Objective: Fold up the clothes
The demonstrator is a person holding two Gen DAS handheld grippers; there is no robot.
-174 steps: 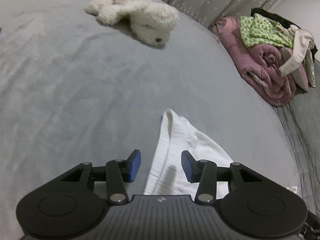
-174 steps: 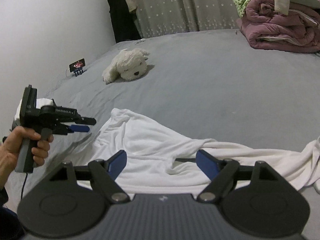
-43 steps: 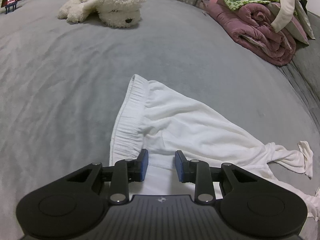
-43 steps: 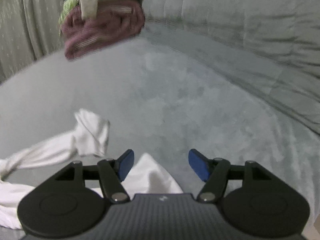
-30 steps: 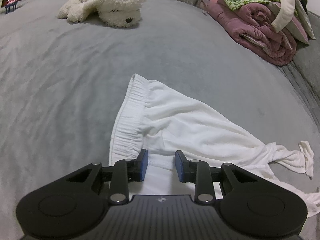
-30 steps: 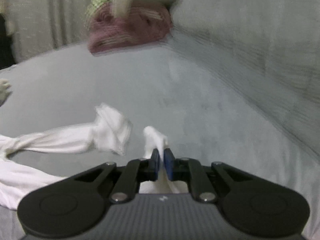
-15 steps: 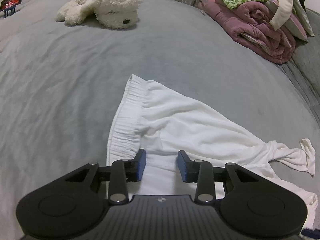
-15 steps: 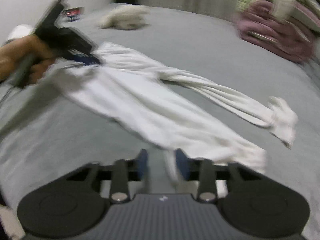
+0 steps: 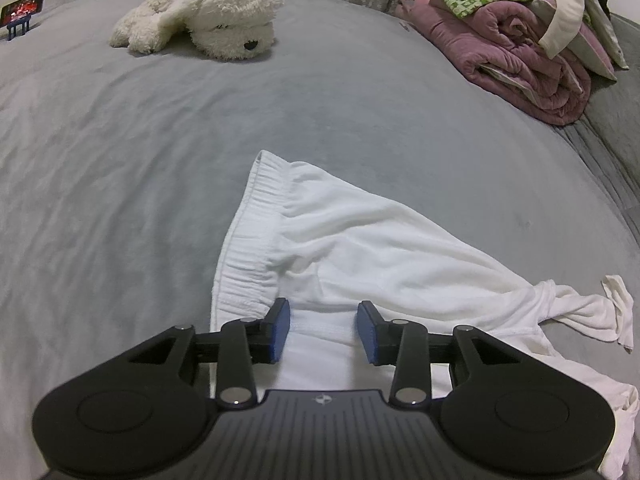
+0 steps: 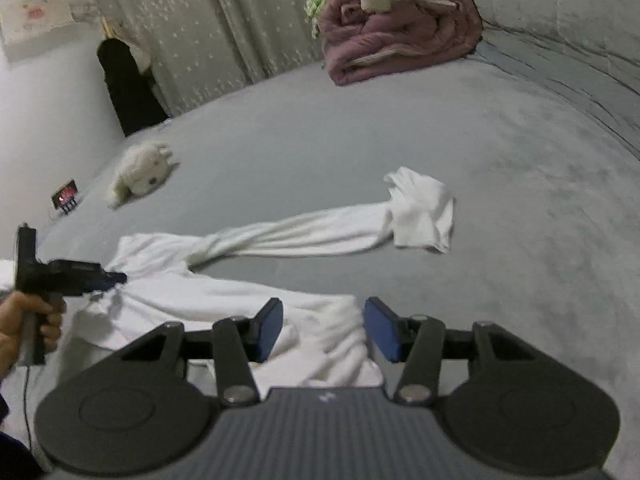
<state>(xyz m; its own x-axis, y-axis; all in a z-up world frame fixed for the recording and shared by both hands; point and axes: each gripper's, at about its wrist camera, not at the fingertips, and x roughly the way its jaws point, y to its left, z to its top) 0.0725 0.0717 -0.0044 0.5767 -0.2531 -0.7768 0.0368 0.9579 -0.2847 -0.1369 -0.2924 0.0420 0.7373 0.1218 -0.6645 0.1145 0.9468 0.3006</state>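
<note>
Now | white ribbed-waist trousers [image 9: 360,240] limp, creased | left gripper [image 9: 323,330], right gripper [image 10: 324,328] just widened, empty

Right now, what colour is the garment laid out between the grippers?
White, the trousers are plain with a ribbed waistband; clearest in the left wrist view.

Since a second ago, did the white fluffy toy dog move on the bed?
No. In the left wrist view the toy dog still lies on the grey bed, just right of the little phone stand, as before.
</note>
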